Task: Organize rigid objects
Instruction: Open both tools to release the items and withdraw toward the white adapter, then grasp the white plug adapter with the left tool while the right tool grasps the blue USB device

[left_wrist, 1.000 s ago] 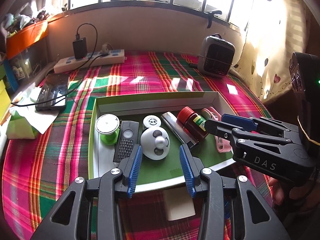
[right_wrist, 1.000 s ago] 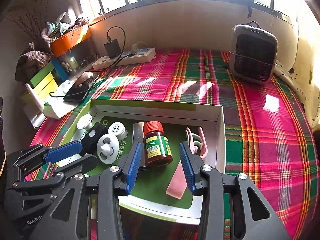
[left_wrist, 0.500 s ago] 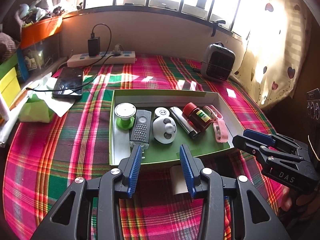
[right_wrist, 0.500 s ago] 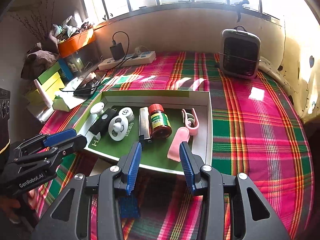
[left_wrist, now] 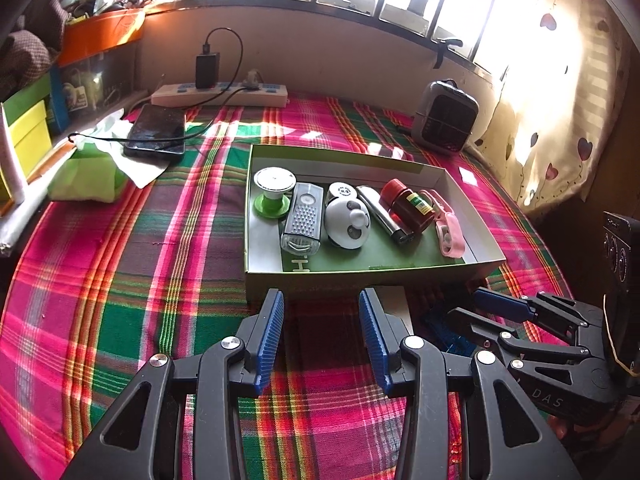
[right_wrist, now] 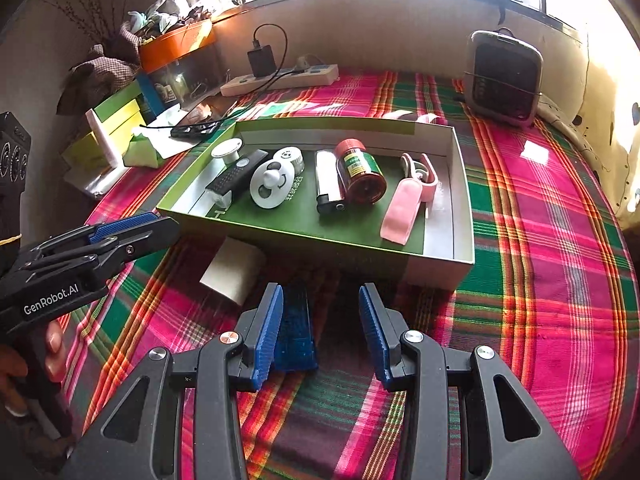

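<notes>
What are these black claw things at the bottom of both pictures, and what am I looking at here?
They are hand-held grippers, one in each of a person's hands, each with a camera looking along its two blue-padded fingers. One picture is from the left gripper, the other from the right gripper; each also shows the other gripper at its edge. Both stand open and hold nothing. On the plaid cloth sits a green box holding small things in a row: a spool, a grater, a round panda case, a lighter, a red-capped bottle and pink clips. Outside, in front of the box, lie a white card and a blue plastic piece.
</notes>
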A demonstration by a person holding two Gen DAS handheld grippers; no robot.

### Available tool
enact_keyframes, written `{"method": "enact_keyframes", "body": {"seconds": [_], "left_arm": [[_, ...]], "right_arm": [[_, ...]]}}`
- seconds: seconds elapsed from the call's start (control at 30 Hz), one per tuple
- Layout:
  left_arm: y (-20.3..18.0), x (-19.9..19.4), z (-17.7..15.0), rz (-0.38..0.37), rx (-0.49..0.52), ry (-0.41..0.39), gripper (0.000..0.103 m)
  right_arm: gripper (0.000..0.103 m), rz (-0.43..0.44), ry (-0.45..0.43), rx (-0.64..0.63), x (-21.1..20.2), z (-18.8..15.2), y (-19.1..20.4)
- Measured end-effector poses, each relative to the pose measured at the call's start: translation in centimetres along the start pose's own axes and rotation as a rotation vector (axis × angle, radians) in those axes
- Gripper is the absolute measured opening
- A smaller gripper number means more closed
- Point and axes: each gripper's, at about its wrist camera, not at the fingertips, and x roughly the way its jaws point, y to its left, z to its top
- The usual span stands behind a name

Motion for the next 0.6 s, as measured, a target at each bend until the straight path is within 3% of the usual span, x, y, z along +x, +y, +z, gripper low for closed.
{"method": "enact_keyframes", "body": {"seconds": [0.6], "left_arm": [[1.4,0.6,-0.7,-0.035,-0.026,0.023,0.039]], "right_arm": [[0.041,-0.054,0.056,-0.063,1.8,-0.2,2.1]]}}
